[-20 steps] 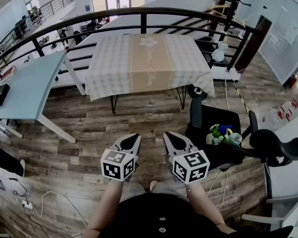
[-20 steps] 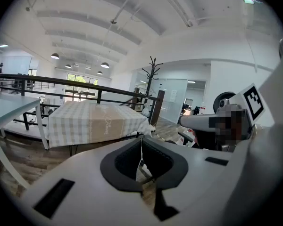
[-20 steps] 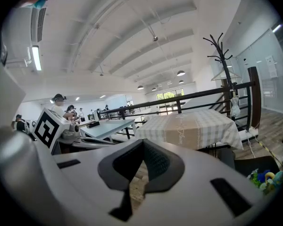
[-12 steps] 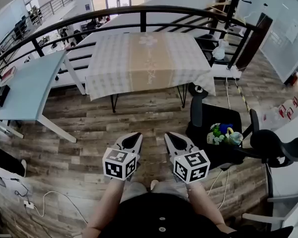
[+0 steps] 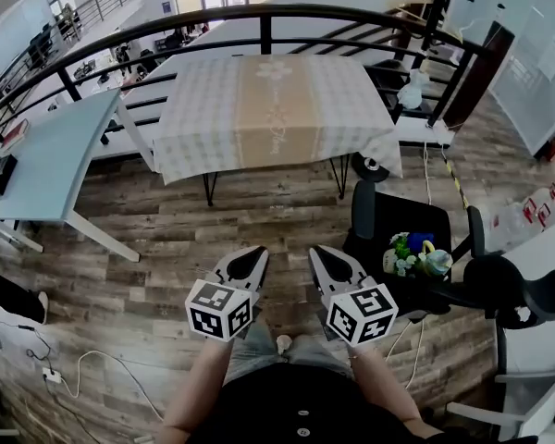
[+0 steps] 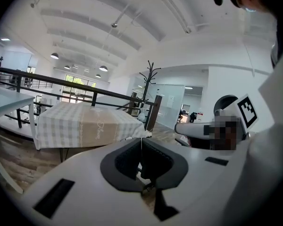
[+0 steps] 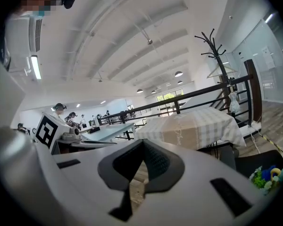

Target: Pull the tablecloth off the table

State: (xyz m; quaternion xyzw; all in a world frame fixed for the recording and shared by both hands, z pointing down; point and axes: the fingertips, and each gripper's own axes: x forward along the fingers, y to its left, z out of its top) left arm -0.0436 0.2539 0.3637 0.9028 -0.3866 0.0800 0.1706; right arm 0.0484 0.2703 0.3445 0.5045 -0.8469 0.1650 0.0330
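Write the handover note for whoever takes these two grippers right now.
Left gripper: shut, empty, held low in front of the body.
Right gripper: shut, empty, beside the left one.
Tablecloth: spread flat over the table ahead, likely out of reach from here.
Done: nothing; the cloth is untouched.
Left: walk up, open both grippers, grip the near hem and pull the cloth off.
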